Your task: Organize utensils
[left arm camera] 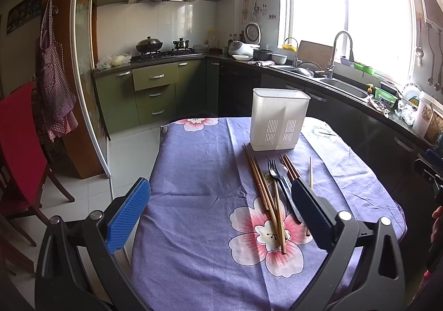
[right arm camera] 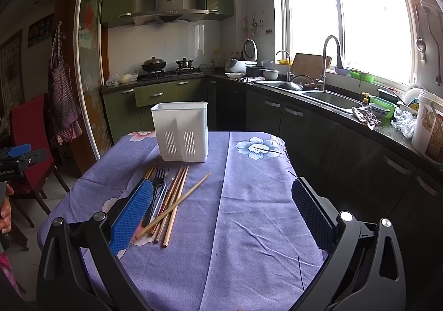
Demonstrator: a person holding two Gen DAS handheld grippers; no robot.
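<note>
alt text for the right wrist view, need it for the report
A loose pile of wooden chopsticks and a black fork lies on a purple floral tablecloth in front of an upright white utensil holder. The right gripper hovers open above the cloth, kitchen counters and a bright window behind.

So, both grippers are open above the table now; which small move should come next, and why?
Probably lower the right gripper toward the lone chopstick lying across the pile and close on it. Both grippers are open and hold nothing, the white holder stands upright just behind the utensils, and that chopstick lies on top, angled away from the fork, so it looks easiest to lift alone.
</note>
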